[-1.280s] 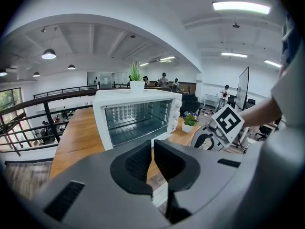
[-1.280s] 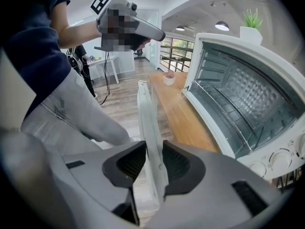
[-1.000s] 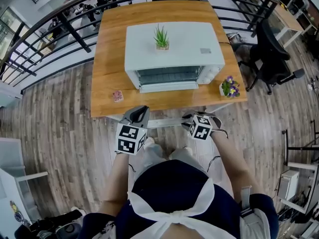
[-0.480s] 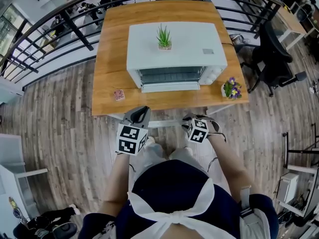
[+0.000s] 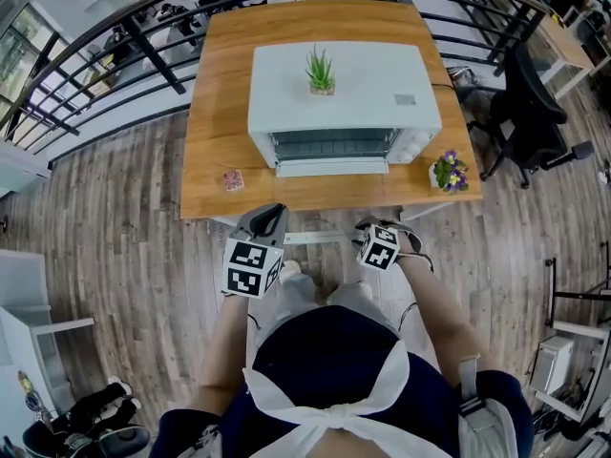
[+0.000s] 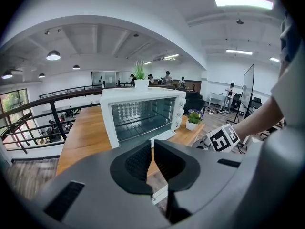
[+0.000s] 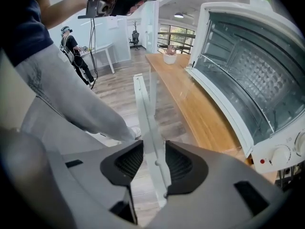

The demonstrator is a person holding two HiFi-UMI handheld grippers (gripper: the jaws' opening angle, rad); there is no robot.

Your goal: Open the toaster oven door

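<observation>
A white toaster oven (image 5: 344, 84) stands on the wooden table (image 5: 215, 132). Its glass door hangs open toward me, and the rack inside shows in the left gripper view (image 6: 143, 113). The door's white handle bar (image 5: 315, 238) lies just past the table's near edge. My right gripper (image 5: 368, 229) is at the bar's right end. Its jaws are opening, with the handle (image 7: 148, 128) still running between the pads. My left gripper (image 5: 270, 214) is shut and empty, just left of the handle and clear of it.
A small green plant (image 5: 321, 72) sits on the oven's top. A purple flower pot (image 5: 449, 172) stands at the table's right front corner and a small pink thing (image 5: 233, 180) at the left front. A black railing (image 5: 115, 55) and an office chair (image 5: 530, 113) flank the table.
The right gripper's marker cube has turned a little and shifted slightly at the handle. The left gripper and the open door have stayed put.
</observation>
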